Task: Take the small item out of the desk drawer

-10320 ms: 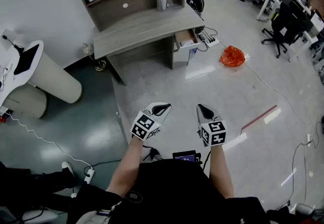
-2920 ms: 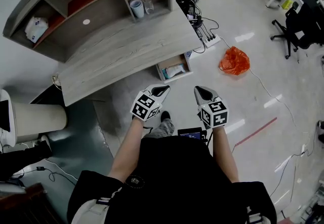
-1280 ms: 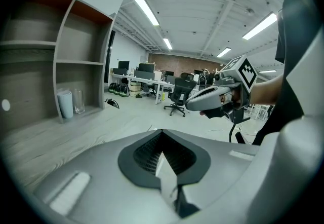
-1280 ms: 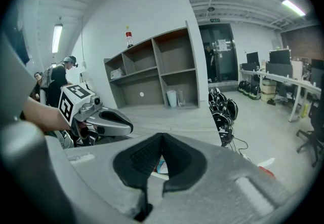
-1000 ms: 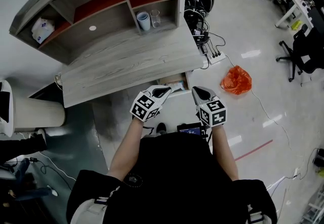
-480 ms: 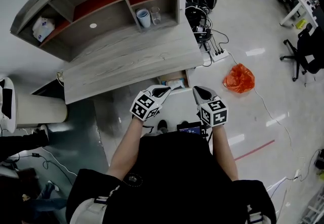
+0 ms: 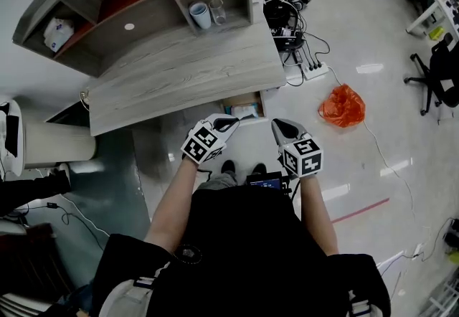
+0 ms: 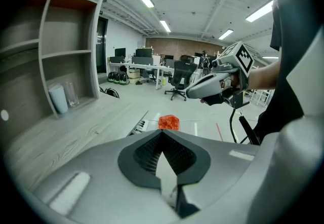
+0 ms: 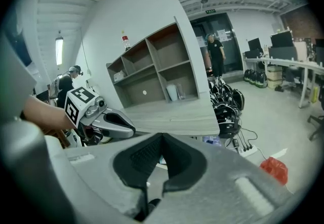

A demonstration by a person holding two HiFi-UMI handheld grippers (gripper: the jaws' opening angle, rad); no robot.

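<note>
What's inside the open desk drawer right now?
A pale, bluish-white packet lies in the open drawer. The drawer's back is covered by the desktop, and the left tool overlaps its front edge, so anything else there is unseen.

Open desk drawer [image 7: 236, 100], pale item [image 7: 246, 110] inside

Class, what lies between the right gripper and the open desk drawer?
Only bare floor, per the head view, separates the right gripper from the drawer.
</note>
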